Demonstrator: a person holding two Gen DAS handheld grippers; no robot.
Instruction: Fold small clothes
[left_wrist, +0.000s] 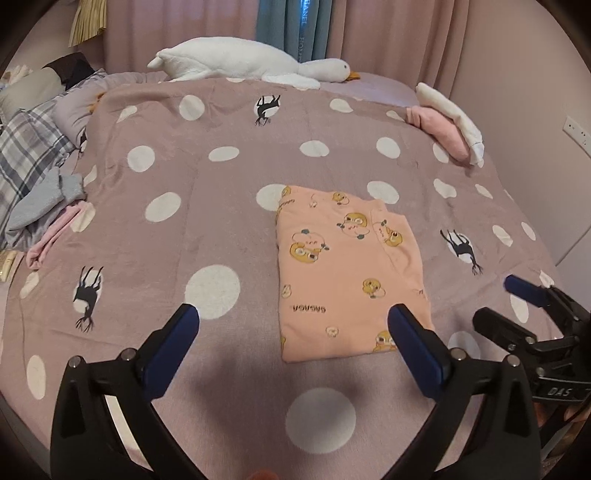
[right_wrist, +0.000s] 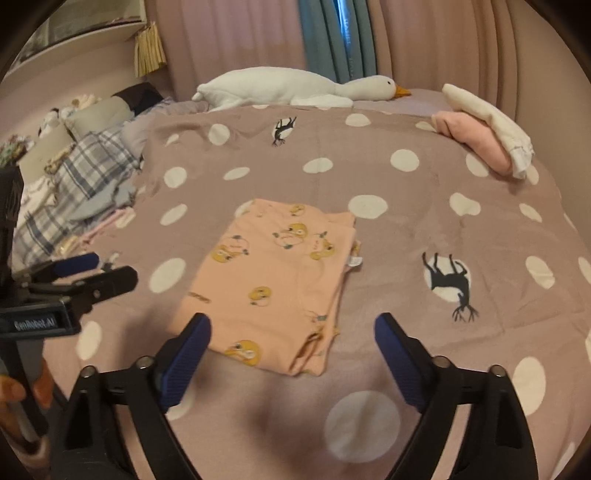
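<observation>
The folded peach garment (left_wrist: 347, 273) lies flat on my dotted blanket (left_wrist: 207, 206), just ahead of both grippers; my left gripper (left_wrist: 293, 314) and right gripper (right_wrist: 293, 325) hang above it, jaws wide apart, holding nothing; a plush goose (left_wrist: 251, 59) lies beyond

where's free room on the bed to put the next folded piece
Open blanket lies left of the peach garment, and between it and the goose. Crowded: clothes heap at the left edge, folded stack at the far right.
</observation>
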